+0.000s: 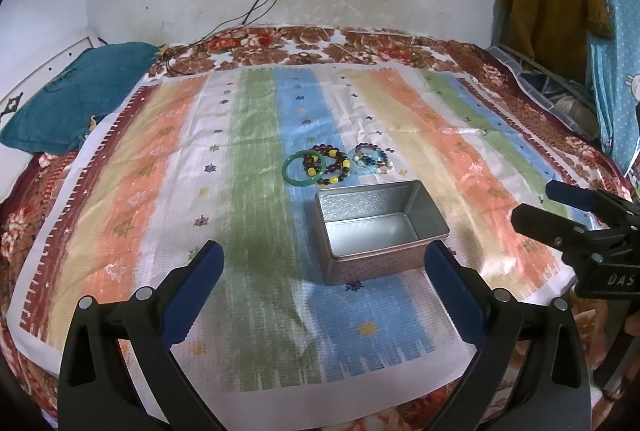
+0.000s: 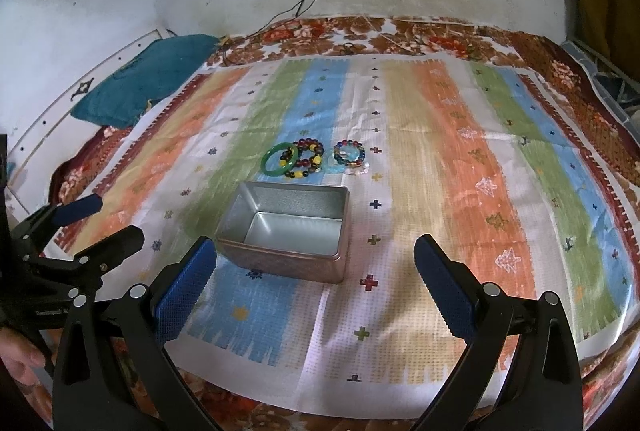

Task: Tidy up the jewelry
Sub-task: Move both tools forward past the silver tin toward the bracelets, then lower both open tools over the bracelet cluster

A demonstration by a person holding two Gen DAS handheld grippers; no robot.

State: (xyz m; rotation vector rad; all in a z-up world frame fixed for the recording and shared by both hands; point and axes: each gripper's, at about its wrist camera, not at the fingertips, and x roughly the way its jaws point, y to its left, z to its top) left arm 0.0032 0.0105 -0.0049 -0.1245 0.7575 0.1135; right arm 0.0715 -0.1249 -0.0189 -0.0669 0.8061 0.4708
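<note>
Beaded bracelets (image 1: 334, 164); rectangular metal tin (image 1: 380, 231)

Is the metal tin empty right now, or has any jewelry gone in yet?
Empty. The tin sits open with its bare silver floor showing in both views; the green bangle and beaded bracelets lie on the cloth beyond it.

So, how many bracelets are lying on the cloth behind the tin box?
At least 4: a green bangle at left, a dark-and-yellow beaded bracelet overlapping it, a multicoloured beaded bracelet at right, a pale blue bangle beneath. The overlap may hide more.
</note>
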